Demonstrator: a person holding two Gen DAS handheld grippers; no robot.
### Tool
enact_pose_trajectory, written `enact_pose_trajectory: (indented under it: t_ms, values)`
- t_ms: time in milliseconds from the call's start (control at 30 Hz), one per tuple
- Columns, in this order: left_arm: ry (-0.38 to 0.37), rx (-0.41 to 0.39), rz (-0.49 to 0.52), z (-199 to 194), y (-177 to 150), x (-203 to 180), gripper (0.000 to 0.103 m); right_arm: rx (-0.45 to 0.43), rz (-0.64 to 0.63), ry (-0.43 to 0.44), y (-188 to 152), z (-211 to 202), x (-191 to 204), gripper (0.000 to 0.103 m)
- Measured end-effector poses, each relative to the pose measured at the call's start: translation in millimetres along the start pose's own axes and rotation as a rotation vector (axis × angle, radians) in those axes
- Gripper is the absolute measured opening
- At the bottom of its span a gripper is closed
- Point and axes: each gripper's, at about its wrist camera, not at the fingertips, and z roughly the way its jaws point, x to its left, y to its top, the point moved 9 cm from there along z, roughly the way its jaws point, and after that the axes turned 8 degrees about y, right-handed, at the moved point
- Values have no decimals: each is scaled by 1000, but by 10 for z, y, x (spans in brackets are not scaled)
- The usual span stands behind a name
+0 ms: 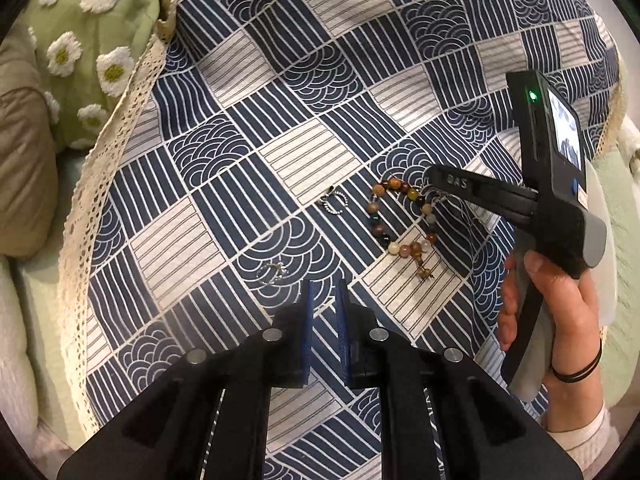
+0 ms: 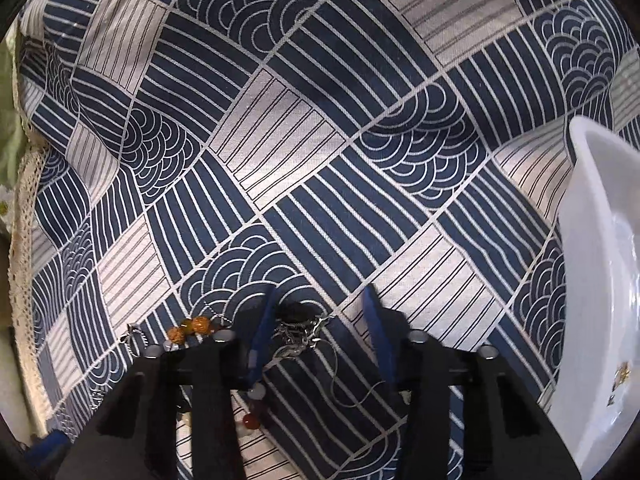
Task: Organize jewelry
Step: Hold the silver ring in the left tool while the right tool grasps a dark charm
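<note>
On the blue and white patterned cloth [image 1: 280, 92] lies a bracelet of brown and amber beads [image 1: 394, 220]. A small silver chain loop [image 1: 334, 202] and a tiny silver piece [image 1: 272, 272] lie left of it. My left gripper [image 1: 326, 300] hangs shut over the cloth, with nothing seen between its blue pads. My right gripper [image 1: 434, 178], held in a hand, points down at the bracelet's far side. In the right wrist view my right gripper [image 2: 320, 320] stands open around a tangled silver chain [image 2: 298, 336], which lies against the left finger [image 2: 262, 332]. Beads [image 2: 192, 326] show beside it.
A white dish [image 2: 592, 264] with small gold pieces [image 2: 622, 374] stands at the right. A green daisy pillow [image 1: 88, 40] and a beige cushion [image 1: 24, 168] lie beyond the cloth's lace edge [image 1: 100, 168] on the left.
</note>
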Motion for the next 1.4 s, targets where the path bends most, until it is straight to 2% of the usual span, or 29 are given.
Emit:
enact_pose_trajectory:
  t_ms: [67, 333, 533, 600, 667, 767, 933, 1000, 1100, 1400]
  values:
    - [7, 4, -5, 17, 2, 25, 10, -7, -8, -24, -6, -3, -36, 16]
    - [53, 30, -59, 170, 72, 254, 11, 1, 29, 21, -39, -105, -110, 15]
    - [70, 65, -90, 371, 80, 360, 13, -39, 29, 52, -58, -498, -154, 15]
    - [68, 66, -88, 402, 78, 338, 17, -54, 34, 70, -95, -642, -146, 15]
    - [78, 57, -74, 411, 88, 296, 30, -65, 35, 81, -50, -764, -144, 15]
    - [98, 45, -50, 438, 94, 244, 39, -78, 33, 100, -61, -907, -110, 15]
    - [117, 78, -46, 584, 47, 252, 39, -99, 28, 126, -81, -1076, -89, 15]
    - [104, 108, -47, 669, -1, 236, 31, -113, 26, 136, -67, -1168, -88, 15]
    - [122, 97, -30, 664, 6, 214, 21, -136, 21, 146, -55, -1312, -78, 15]
    - [70, 75, -42, 509, 19, 112, 20, -179, 46, 171, -4, -1744, -346, 15]
